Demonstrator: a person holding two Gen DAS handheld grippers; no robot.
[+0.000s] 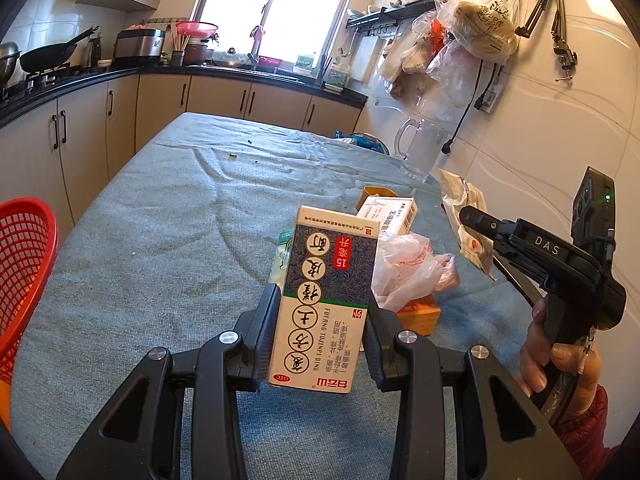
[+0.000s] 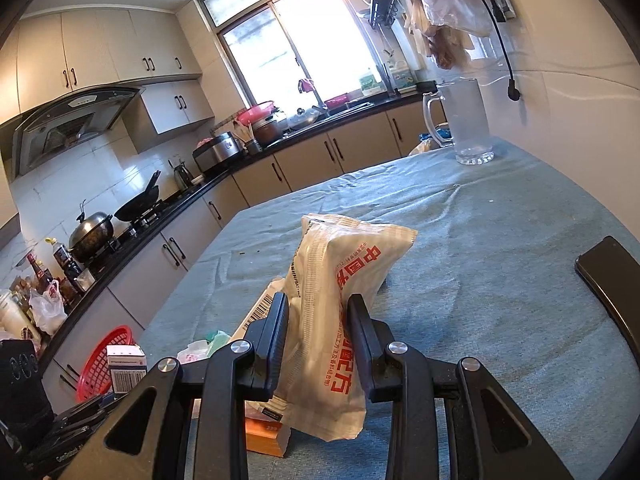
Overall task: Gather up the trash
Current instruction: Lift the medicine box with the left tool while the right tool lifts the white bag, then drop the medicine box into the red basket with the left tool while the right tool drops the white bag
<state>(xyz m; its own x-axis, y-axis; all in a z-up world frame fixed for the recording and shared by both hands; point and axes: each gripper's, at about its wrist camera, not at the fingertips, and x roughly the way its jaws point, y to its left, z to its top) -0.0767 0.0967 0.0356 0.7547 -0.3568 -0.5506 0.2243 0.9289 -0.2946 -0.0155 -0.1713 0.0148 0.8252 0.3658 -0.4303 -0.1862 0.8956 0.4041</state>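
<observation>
My left gripper (image 1: 322,312) is shut on a medicine box (image 1: 326,296), white and blue-green with a red label, held above the blue-grey tablecloth (image 1: 160,240). My right gripper (image 2: 320,320) is shut on a white food packet with red print (image 2: 340,300), lifted off the table; it also shows in the left wrist view (image 1: 466,220). On the cloth lie a crumpled pink plastic bag (image 1: 408,268), a white carton (image 1: 390,210) and an orange box (image 1: 418,314). A red mesh basket (image 1: 20,264) sits at the table's left edge, also in the right wrist view (image 2: 102,360).
A clear glass mug (image 1: 420,148) stands at the table's far right by the tiled wall. A black phone (image 2: 612,280) lies on the right of the cloth. Counters with a wok (image 1: 48,56) and pots run along the left and back. Bags hang on the wall rack (image 1: 476,24).
</observation>
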